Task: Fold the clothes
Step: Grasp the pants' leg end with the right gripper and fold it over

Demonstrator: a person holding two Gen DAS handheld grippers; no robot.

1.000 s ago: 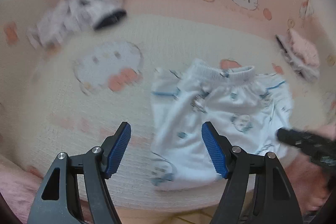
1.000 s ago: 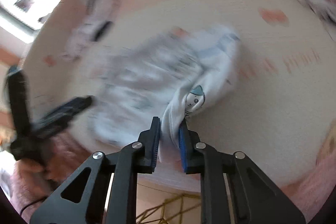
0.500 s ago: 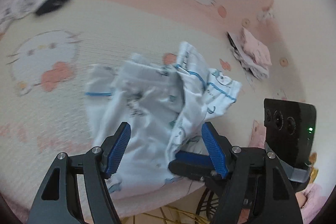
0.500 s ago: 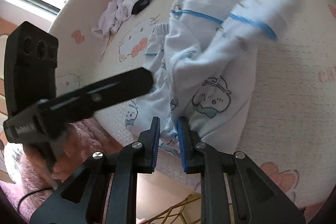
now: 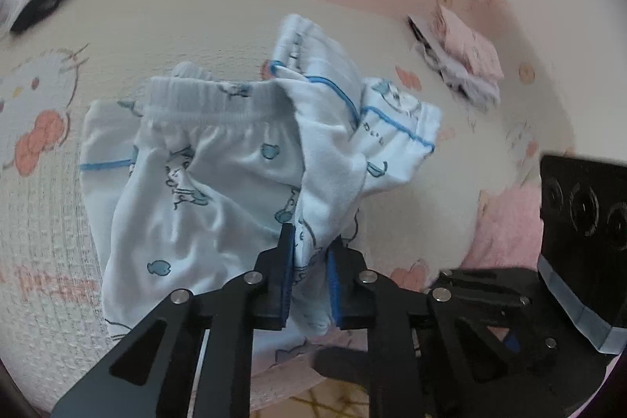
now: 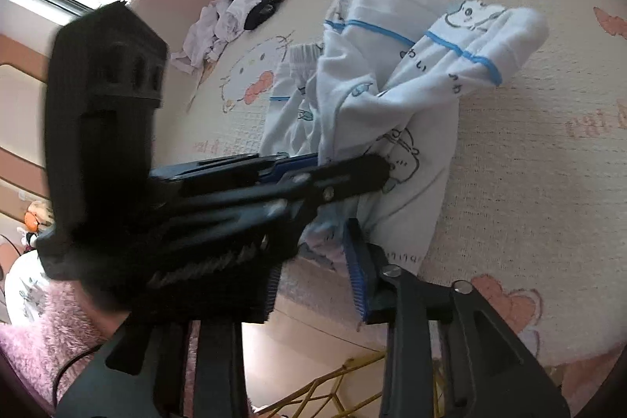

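Pale blue printed shorts [image 5: 219,175] with blue piping lie bunched on a cream and pink cartoon-cat blanket [image 5: 164,18]. My left gripper [image 5: 309,284] is shut on a fold of the shorts near the bed's front edge. In the right wrist view the shorts [image 6: 395,104] rise in a lifted fold. My right gripper [image 6: 313,284] stands open just below the cloth, its blue pads apart. The left gripper's body [image 6: 196,190] crosses in front of it and grips the same bunch.
A crumpled white and black garment [image 6: 243,14] lies at the far left of the blanket. A small folded pile of pink and white clothes [image 5: 462,61] sits at the far right. The bed's front edge [image 6: 392,324] is close below both grippers.
My left gripper closed on the shorts' fold. My right gripper, shut on the cloth before, has opened and let it go. The two grippers have come together.
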